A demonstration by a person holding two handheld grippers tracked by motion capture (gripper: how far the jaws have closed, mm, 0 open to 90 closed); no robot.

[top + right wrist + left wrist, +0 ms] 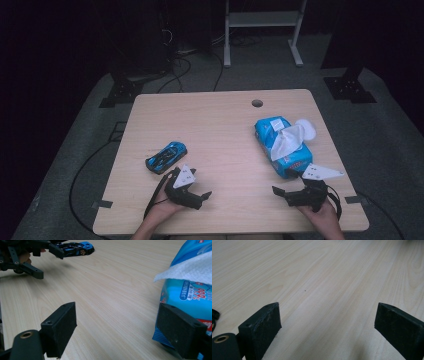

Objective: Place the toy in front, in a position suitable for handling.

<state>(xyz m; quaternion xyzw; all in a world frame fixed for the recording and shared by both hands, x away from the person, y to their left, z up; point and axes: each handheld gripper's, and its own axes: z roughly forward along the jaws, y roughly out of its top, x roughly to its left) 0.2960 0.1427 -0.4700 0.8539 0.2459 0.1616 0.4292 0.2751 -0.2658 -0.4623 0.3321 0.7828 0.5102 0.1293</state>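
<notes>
While both tongs sit apart and empty at the near bench (220, 120) edge, nothing is grasped yet. Left tongs (192, 192) are just near of the blue toy car (166, 156); right tongs (291, 195) are beside the tissue pack (282, 145). Next, I'd guess: reach, straddle, close.

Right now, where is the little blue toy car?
In the high view, the small blue and black toy car sits on the left side of the light wooden table, just beyond the left tool and far from the blue tissue pack.
</notes>
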